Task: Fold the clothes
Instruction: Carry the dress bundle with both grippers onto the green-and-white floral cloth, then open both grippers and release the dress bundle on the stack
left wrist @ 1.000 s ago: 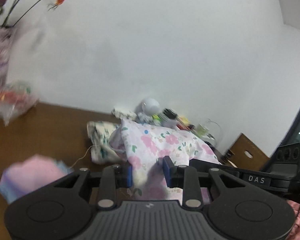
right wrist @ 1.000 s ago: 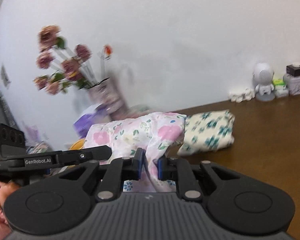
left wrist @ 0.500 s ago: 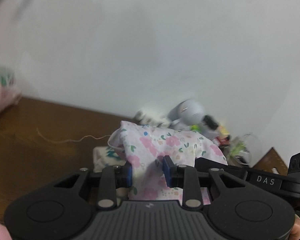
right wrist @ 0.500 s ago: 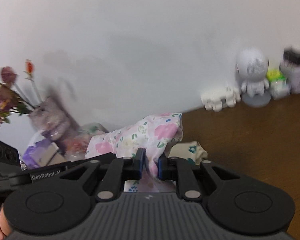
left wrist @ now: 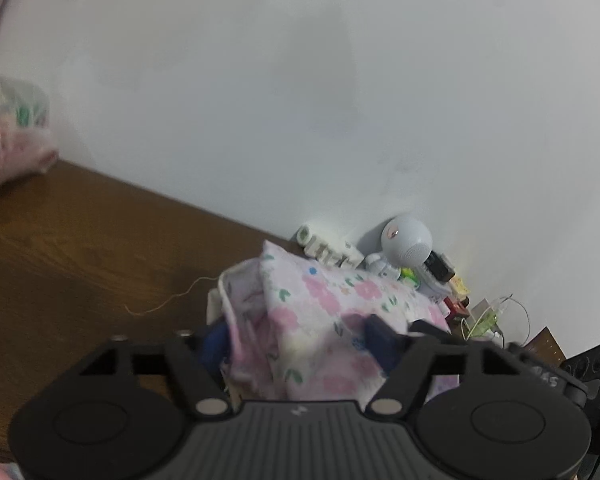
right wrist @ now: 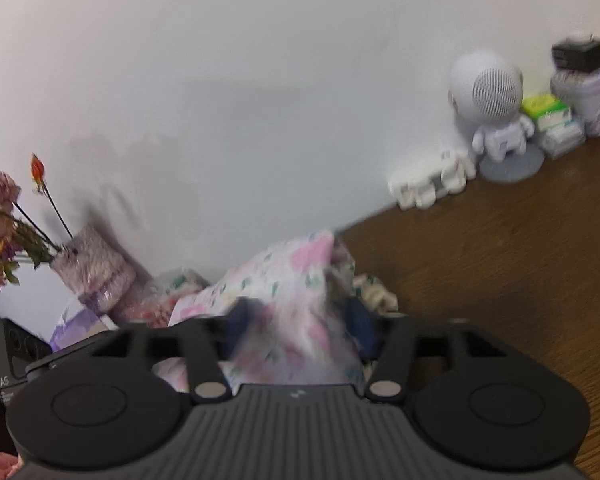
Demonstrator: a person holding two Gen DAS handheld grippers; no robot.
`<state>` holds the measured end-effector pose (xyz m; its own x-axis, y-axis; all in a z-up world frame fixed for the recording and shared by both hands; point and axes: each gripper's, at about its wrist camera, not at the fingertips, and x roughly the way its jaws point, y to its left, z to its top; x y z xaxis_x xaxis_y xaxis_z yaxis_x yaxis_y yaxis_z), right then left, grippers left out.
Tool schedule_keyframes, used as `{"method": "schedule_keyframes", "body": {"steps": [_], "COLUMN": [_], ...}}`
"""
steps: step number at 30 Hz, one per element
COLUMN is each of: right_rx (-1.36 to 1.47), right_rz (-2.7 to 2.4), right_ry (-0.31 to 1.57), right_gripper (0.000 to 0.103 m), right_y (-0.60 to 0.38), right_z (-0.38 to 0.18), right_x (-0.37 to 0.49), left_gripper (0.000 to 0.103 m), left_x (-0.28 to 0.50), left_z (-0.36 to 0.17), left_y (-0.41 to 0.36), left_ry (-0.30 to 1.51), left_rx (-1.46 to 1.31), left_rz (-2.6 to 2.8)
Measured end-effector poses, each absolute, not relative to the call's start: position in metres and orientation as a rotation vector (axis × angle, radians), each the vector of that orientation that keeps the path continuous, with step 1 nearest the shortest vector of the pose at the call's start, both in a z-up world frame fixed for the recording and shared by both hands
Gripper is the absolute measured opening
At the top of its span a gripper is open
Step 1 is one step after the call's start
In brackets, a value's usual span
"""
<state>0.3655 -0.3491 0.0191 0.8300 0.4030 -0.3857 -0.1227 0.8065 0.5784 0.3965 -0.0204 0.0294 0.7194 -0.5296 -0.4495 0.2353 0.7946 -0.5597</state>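
Observation:
A white garment with pink flowers (left wrist: 324, 320) lies bunched between the fingers of my left gripper (left wrist: 300, 344), whose jaws now stand wide apart around it. The same garment (right wrist: 292, 292) sits between the spread fingers of my right gripper (right wrist: 300, 324), also open. Under it a folded white cloth with teal flowers (right wrist: 374, 290) peeks out on the brown wooden table (left wrist: 80, 248). The two grippers face each other across the garment; the right gripper's body shows at the left wrist view's right edge (left wrist: 556, 376).
A white robot figurine (right wrist: 496, 112), white letter ornament (right wrist: 432, 184), boxes and a container (right wrist: 584, 96) stand along the wall at the back right. A vase of dried flowers (right wrist: 96, 268) and a plastic bag (left wrist: 12, 136) stand at the left. A thin thread (left wrist: 168, 300) lies on the table.
Both grippers have opened: their jaws were pinched on the pink floral garment and now stand wide apart. Both moved forward toward the wall, over the teal floral cloth.

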Motion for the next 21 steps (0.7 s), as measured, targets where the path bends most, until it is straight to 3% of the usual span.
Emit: {"method": "schedule_keyframes", "body": {"steps": [4,6,21], "right_rx": [0.553,0.523,0.321], "right_rz": [0.288,0.277,0.194], "right_ry": [0.464,0.441,0.314], "right_gripper": [0.07,0.075,0.076], "right_y": [-0.352,-0.35,-0.331], "right_z": [0.029,0.033,0.05], "right_x": [0.353,0.347,0.292], "left_gripper": [0.086,0.087,0.087], "left_x": [0.385,0.379,0.324], "left_z": [0.041,0.044,0.048], "left_y": [-0.018,-0.018,0.001], "left_ry": [0.574,0.551,0.507], "left_rx": [-0.469,-0.453,-0.416], "left_rz": [-0.438,-0.424,-0.322]}}
